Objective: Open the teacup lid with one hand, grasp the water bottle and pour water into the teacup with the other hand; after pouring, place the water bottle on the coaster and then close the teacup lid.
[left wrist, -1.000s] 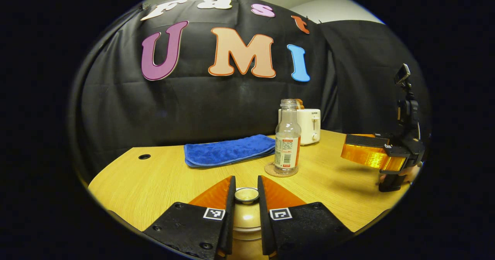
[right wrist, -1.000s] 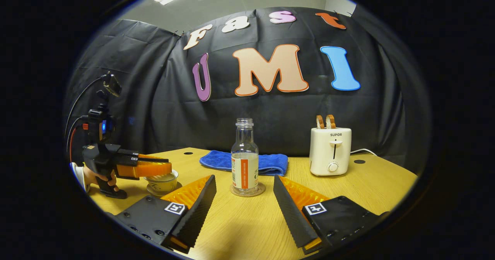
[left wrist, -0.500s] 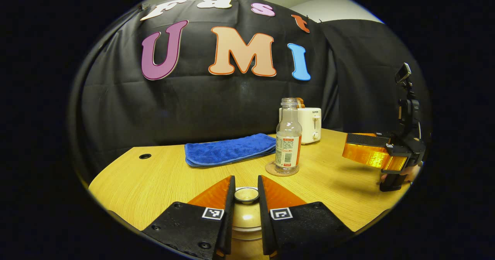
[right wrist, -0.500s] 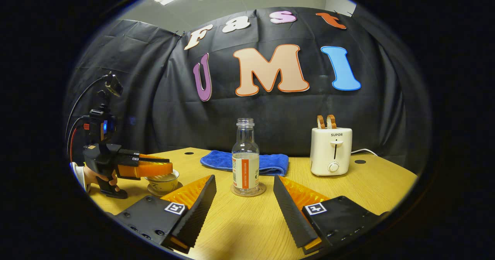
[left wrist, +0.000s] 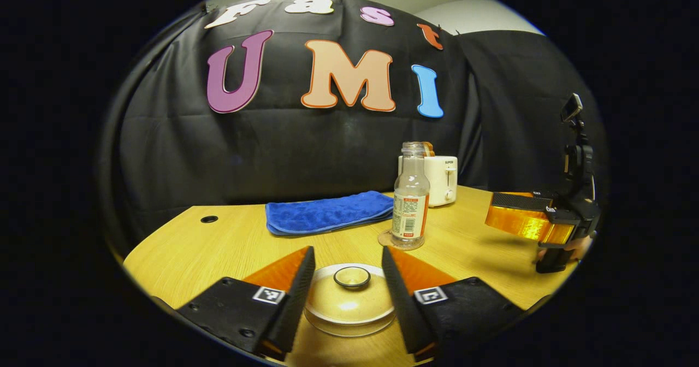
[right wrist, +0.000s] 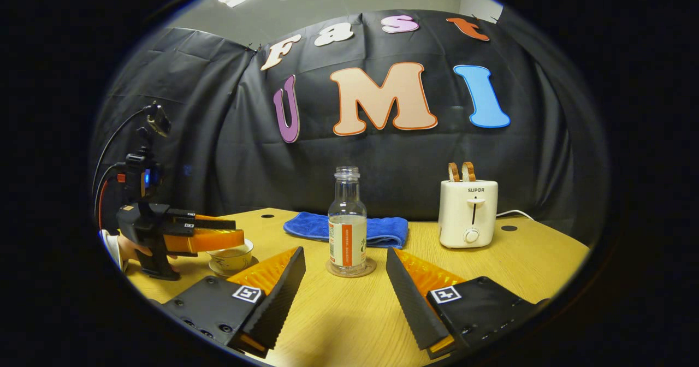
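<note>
The teacup lid point(left wrist: 349, 296) now sits free between my left tongs point(left wrist: 348, 285); half a second ago the fingers were pinched on its knob, and now they stand spread wide to either side, holding nothing. I read that as the lid let go and seated on the teacup point(right wrist: 231, 256), so the closing step looks done. The lid is a pale glossy dome with a ringed knob on top, level as far as I can tell. The cup rests on a saucer at the near left of the bench point(right wrist: 524, 258). Farther out, the water bottle point(right wrist: 347, 222) stands upright on the coaster point(right wrist: 350, 270), uncapped, partly filled. My right tongs point(right wrist: 344, 293) hang wide open and empty, short of the bottle. Behind it lie a blue towel point(right wrist: 377, 230) and a toaster point(right wrist: 468, 213).
</note>
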### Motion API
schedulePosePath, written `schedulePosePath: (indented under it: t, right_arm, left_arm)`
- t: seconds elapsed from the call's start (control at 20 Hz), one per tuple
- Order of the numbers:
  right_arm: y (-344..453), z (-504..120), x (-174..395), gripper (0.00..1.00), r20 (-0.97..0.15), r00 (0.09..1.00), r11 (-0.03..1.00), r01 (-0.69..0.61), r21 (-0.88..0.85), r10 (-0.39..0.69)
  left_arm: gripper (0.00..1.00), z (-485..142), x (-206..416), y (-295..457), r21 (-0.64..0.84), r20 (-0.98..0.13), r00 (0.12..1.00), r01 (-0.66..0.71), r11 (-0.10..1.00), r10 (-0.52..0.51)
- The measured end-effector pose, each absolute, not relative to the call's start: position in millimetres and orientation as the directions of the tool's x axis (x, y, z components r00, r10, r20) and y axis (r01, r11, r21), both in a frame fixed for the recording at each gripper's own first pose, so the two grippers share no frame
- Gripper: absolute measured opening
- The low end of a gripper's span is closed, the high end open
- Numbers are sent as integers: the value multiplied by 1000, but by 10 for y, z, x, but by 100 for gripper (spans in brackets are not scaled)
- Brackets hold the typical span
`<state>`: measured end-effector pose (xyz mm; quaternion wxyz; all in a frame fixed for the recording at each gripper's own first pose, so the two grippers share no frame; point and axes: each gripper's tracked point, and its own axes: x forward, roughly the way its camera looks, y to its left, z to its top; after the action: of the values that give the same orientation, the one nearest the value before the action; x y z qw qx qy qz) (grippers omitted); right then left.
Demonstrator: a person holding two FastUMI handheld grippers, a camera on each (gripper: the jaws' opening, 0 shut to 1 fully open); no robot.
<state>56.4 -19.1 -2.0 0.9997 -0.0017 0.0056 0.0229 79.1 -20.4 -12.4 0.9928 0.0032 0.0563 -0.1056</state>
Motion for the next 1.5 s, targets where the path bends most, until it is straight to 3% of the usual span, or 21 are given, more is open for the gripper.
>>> schedulePosePath:
  t: [0.05, 0.1, 0.45, 0.5, 0.7, 0.8, 0.9, 0.95, 1.05, 1.25, 1.5]
  right_arm:
    - [-186, -23, 557, 95, -11, 999, 999, -45, -3, 45]
    - [-193, -23, 556, 92, -12, 999, 999, -44, -3, 44]
    - [-258, -22, 533, 92, -9, 1000, 1000, -14, -5, 14]
    - [-272, -19, 526, 95, -8, 1000, 1000, -9, -6, 9]
    - [-379, -6, 453, 92, -4, 999, 999, 40, -8, -40]
    - [-487, -4, 399, 92, -1, 996, 996, 90, -9, -90]
    - [-675, 14, 322, 99, 6, 985, 985, 174, -12, -174]
    - [-747, 15, 290, 92, 6, 977, 977, 211, -13, -211]
    - [-911, 29, 219, 92, 10, 958, 958, 287, -15, -287]
    - [-994, 44, 145, 95, 15, 941, 941, 338, -16, -338]
    - [-982, 34, 145, 95, 13, 946, 946, 325, -16, -325]
  left_arm:
    - [80, -114, 774, -188, -7, -107, 974, 201, 980, -200]
    - [99, -89, 740, -170, -9, -93, 978, 186, 983, -186]
    - [98, 31, 486, -62, -3, -7, 992, 126, 992, -126]
    - [98, 25, 457, -41, -3, -12, 993, 120, 993, -120]
    - [98, 38, 307, 104, -1, -9, 998, 64, 998, -64]
    - [98, 44, 243, 274, 1, -8, 1000, -8, 1000, 8]
    - [98, 58, 168, 536, 6, -9, 992, -129, 992, 129]
    - [98, 59, 131, 632, 7, -5, 984, -178, 984, 178]
    - [98, 41, 95, 749, 9, -11, 970, -245, 970, 245]
    - [98, 49, 52, 763, 11, -9, 965, -261, 965, 261]
    - [98, 50, 30, 810, 11, -7, 957, -291, 957, 291]
